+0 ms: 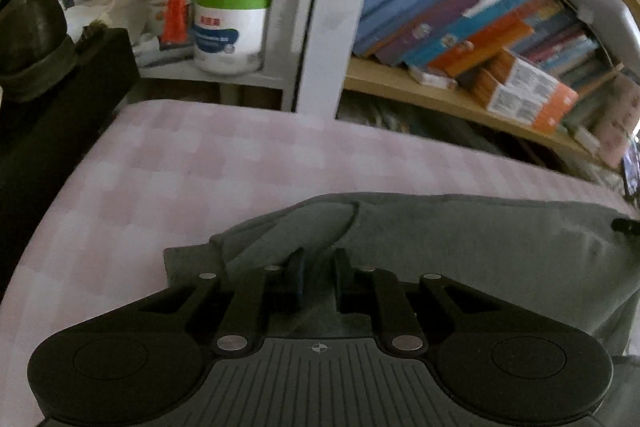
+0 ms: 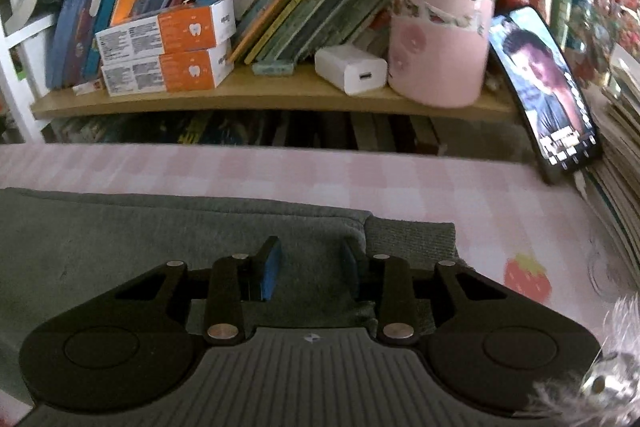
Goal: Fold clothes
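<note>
A grey garment (image 1: 460, 239) lies folded on the pink checked cloth (image 1: 168, 163) that covers the table. In the left wrist view my left gripper (image 1: 320, 263) sits at the garment's left end, its jaws narrow, with a raised fold of grey fabric (image 1: 296, 227) bunched between and over the fingertips. In the right wrist view the same grey garment (image 2: 140, 227) fills the lower left, its ribbed hem (image 2: 412, 235) at the right end. My right gripper (image 2: 310, 259) hovers low over that end with its blue-padded fingers (image 2: 270, 267) spread apart and nothing pinched between them.
Behind the table runs a wooden shelf (image 2: 260, 99) with leaning books, orange boxes (image 2: 168, 51), a white charger (image 2: 352, 73) and a pink canister (image 2: 440, 7). A phone (image 2: 548, 87) leans at the right beside stacked papers. A white tub (image 1: 230, 31) and dark items stand at the far left.
</note>
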Available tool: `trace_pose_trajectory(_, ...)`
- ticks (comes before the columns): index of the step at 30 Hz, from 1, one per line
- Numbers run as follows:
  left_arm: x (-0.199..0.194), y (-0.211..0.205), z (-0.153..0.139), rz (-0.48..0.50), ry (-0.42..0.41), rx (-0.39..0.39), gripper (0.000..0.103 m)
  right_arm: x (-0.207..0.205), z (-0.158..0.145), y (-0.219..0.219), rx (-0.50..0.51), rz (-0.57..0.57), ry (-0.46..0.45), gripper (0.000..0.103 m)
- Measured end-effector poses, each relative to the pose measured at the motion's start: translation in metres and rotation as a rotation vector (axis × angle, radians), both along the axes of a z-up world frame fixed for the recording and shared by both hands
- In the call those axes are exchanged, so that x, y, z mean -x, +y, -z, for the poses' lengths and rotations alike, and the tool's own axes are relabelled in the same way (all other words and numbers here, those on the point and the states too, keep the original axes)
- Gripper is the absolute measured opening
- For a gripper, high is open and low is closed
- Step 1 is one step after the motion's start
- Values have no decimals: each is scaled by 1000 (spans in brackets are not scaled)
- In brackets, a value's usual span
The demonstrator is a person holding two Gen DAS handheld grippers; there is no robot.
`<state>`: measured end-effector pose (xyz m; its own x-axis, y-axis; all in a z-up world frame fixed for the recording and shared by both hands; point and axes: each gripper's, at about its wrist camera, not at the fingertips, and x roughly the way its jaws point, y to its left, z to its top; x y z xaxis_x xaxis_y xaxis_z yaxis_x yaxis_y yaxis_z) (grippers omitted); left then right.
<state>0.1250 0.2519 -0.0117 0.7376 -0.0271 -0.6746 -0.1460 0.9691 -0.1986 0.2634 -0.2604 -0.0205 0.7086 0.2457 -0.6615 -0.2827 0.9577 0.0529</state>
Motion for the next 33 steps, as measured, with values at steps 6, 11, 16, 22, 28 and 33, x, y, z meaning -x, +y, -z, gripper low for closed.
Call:
trace_pose_trajectory(6,-5,17,3,-60,-25,84,17,-17,1,16,4,-13,-23,41)
trace_pose_trajectory(11,30,7,-9,-58,-75,21,30,27,-24,-1,-11,-49,-93,58)
trace_pose_trajectory(16,93,-20,-24,14,-91,-196,42,132,-51,-34,45,-140,-113,59)
trace_pose_trajectory(22,167,-36,-32,-16,-127,-243,52,245,-66,-70,55,-140,-176,71)
trace_pose_trajectory(28,212,-39,-38,-119,-160,-222,70,291,-50,-68,156,-163,-183,72)
trace_pose_trajectory(33,225,-41,-35,-154,-128,-243,71,294,-29,-72,155,-171,-126,74)
